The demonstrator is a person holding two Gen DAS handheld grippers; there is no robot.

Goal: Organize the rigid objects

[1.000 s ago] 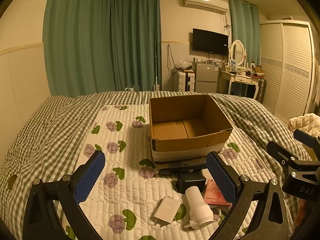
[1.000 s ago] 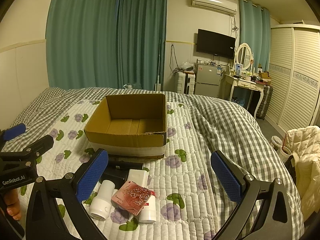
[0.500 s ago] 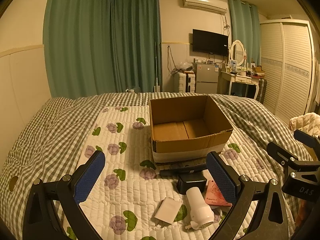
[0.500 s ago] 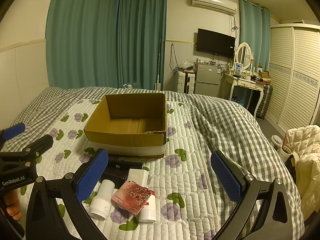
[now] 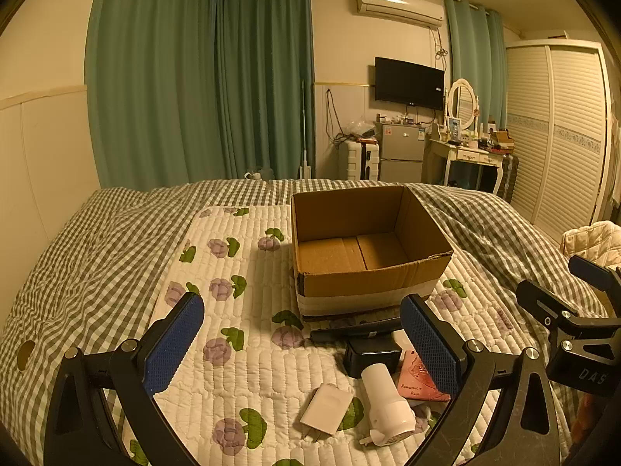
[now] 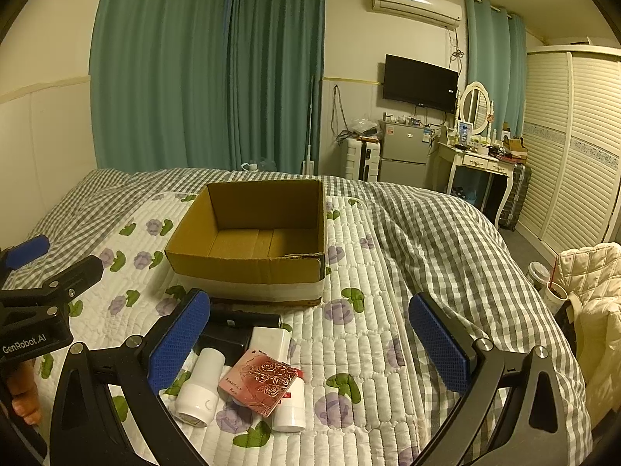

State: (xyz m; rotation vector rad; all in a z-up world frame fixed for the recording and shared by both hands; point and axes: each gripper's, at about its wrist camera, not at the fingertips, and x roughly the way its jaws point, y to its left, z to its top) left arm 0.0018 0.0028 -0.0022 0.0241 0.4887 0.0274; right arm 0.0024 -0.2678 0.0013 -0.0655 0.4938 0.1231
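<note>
At the bottom of the left wrist view, the left tongs (image 5: 299,339) are held wide apart with nothing between the blue pads. Between and just beyond them, low in the frame, a white plug adapter (image 5: 326,408) and a white cylindrical bottle (image 5: 386,404) are seen lying on the floral quilted mat (image 5: 233,272), with a pink rose-patterned card (image 5: 417,382) just beside the bottle and a black box (image 5: 372,354) and a long black device (image 5: 355,330) behind them.

In the right wrist view, the right tongs (image 6: 308,343) are likewise spread apart and empty at the bottom of the frame. The same cluster is found at lower left: the card (image 6: 259,382) is laid tilted over a second white bottle (image 6: 289,407).

Beyond the cluster, at frame centre, an open cardboard box (image 6: 248,268) is set on the mat. A green checked bedspread (image 6: 427,233) is spread further back, with green curtains (image 6: 202,70) behind.
</note>
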